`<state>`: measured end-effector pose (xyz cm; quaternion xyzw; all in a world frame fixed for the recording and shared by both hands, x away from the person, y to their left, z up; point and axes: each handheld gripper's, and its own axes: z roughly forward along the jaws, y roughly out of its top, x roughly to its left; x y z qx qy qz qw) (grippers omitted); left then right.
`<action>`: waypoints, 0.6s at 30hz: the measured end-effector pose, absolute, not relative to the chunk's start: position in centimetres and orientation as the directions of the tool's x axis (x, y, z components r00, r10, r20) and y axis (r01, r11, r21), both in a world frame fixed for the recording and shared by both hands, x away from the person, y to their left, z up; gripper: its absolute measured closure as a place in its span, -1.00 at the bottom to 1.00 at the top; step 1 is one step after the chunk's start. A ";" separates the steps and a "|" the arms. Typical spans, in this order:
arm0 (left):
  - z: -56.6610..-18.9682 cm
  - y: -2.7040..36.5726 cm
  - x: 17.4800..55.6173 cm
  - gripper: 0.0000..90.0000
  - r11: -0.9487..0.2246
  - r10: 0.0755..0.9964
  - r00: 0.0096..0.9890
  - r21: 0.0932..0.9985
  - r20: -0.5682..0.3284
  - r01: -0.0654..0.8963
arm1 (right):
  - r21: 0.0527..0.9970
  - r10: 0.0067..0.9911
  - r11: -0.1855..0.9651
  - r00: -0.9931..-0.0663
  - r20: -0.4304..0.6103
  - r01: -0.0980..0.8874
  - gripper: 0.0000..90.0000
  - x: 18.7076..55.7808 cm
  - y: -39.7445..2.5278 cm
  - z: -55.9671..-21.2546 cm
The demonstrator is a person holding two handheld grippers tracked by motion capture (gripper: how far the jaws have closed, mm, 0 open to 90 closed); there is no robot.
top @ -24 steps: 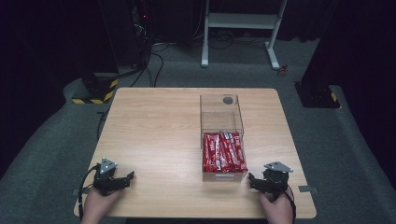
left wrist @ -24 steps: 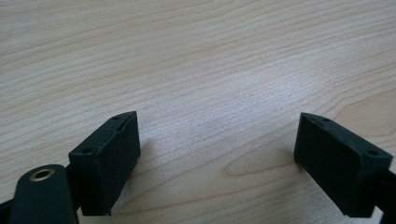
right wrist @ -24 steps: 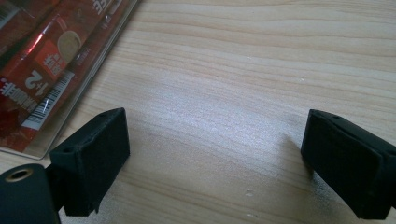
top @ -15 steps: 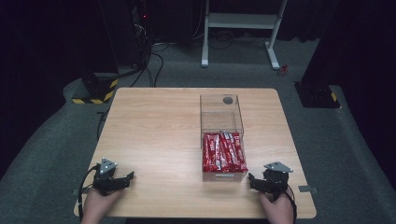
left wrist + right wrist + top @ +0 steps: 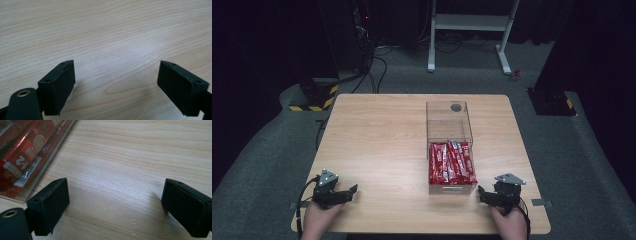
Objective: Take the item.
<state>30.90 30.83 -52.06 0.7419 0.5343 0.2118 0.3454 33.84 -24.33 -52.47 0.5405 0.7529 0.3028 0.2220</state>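
I have both tongs resting low at the near edge of the table, nothing started yet. My left tongs gape wide over bare wood, holding nothing; my right tongs are spread just as wide and empty, just beside the near right corner of the clear box. The red packets lie packed side by side in the box's near half; the far half looks empty. I judge the next move is the reach: lift the right tongs over the box wall, line up along one packet, and close on it alone.
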 end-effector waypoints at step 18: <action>-51.4 28.4 30.6 -0.66 -0.258 0.907 0.420 0.767 -0.017 0.588 | 0.697 0.942 0.248 -0.335 -0.011 0.673 -0.83 33.8 -24.5 -52.5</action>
